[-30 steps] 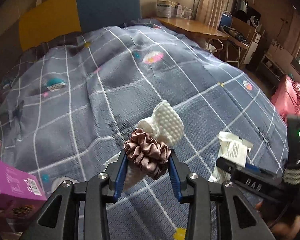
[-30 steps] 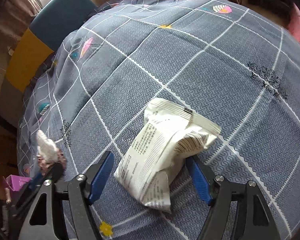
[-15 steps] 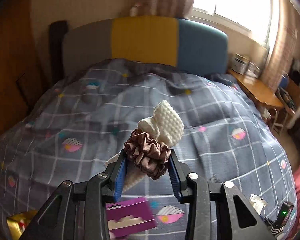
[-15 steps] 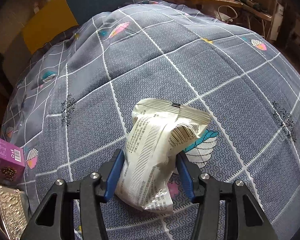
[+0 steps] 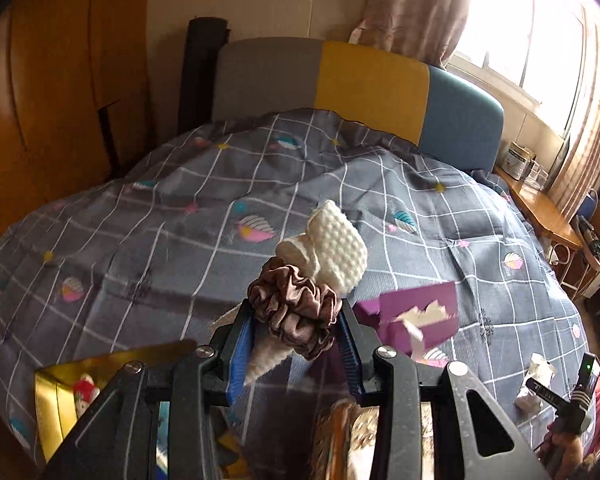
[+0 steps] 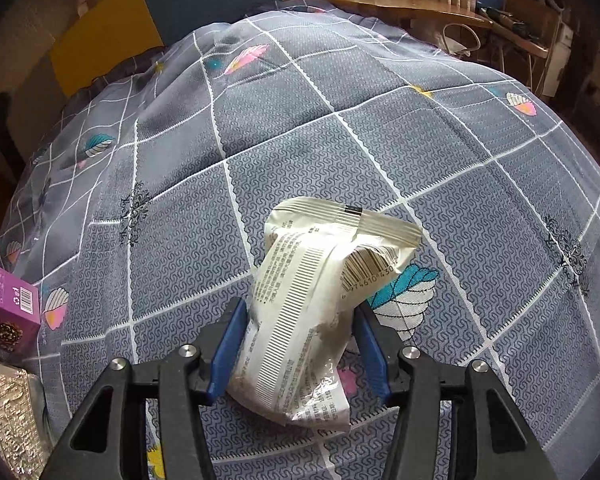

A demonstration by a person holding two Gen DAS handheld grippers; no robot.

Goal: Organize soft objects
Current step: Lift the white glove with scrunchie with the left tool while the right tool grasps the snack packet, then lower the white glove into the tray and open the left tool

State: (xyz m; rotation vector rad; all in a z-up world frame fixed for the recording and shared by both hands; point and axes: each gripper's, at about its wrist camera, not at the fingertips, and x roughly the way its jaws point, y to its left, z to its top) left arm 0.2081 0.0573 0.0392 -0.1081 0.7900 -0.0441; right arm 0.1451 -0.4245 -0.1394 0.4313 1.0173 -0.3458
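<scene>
Bed (image 5: 148, 240): covered by a grey quilt with a white grid and small shell and leaf prints, filling most of both views. Headboard (image 5: 364, 80): upholstered in grey, yellow and blue panels, standing at the far end of the bed under a curtained window. Wooden counter (image 6: 412, 4): beside the bed at the far right, carrying jars and small clutter. Purple box (image 5: 416, 316): lying on the quilt just right of the left gripper's tip, its top torn open with white paper showing; in the right wrist view the same box (image 6: 4, 312) sits at the left edge. Gold box (image 5: 60, 384): open, at the near left of the left wrist view, with a small red and white item inside that is too blurred to name. Left gripper (image 5: 296, 340): jaws partly closed and pressing on a brown satin scrunchie (image 5: 292, 308), held clear above the quilt together with a white knitted piece (image 5: 336, 248) that stands up behind the scrunchie; a pale cone-shaped end hangs below between the blue pads. Right gripper (image 6: 300, 344): jaws have just been closing and now pinch the lower half of a white snack packet (image 6: 320, 300), printed with text and a barcode, its crimped top leaning right over the quilt.
</scene>
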